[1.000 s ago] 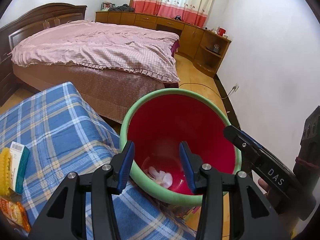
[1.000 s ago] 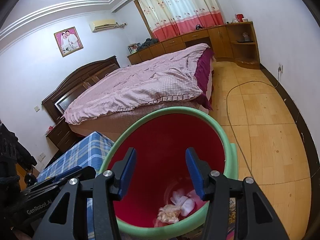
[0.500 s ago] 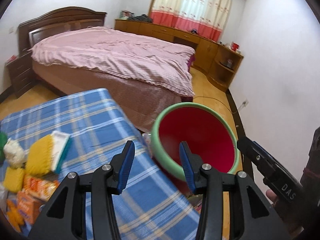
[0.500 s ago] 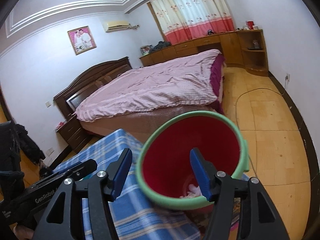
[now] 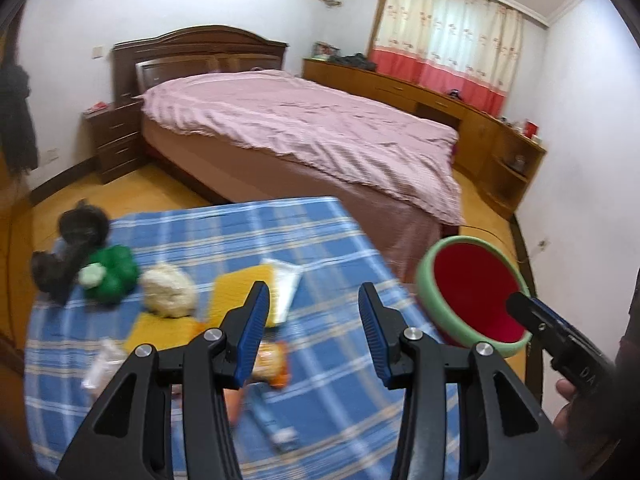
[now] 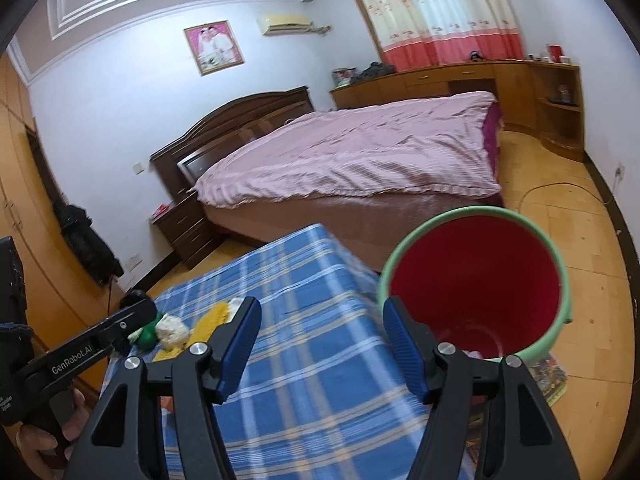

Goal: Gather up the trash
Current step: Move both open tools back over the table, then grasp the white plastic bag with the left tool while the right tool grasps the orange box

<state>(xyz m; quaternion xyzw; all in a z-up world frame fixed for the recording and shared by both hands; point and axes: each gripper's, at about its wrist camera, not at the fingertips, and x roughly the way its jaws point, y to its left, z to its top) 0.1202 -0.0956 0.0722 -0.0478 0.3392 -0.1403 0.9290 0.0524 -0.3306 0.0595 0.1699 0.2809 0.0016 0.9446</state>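
Note:
A red bin with a green rim [image 5: 474, 292] stands on the floor right of the blue plaid table [image 5: 320, 248]; in the right wrist view the bin [image 6: 476, 280] holds white scraps at its bottom. On the table lie a crumpled beige paper ball [image 5: 168, 290], a green wad [image 5: 112, 274], a black clump [image 5: 74, 244], yellow packets [image 5: 240, 284], an orange snack wrapper [image 5: 272, 362] and a clear wrapper [image 5: 100, 364]. My left gripper [image 5: 314, 336] is open and empty above the table's near part. My right gripper [image 6: 322, 348] is open and empty between table and bin.
A bed with a pink cover [image 5: 304, 136] stands behind the table. A dark nightstand [image 5: 114, 140] is at its left. Wooden cabinets [image 5: 500, 148] line the far wall under curtains. A cable [image 6: 560, 188] runs over the wooden floor. A colourful mat [image 6: 548, 380] lies beside the bin.
Both grippers pulled back from over the bin and swung left toward the table. The trash on the table has come into the left wrist view. Both stay open and empty.

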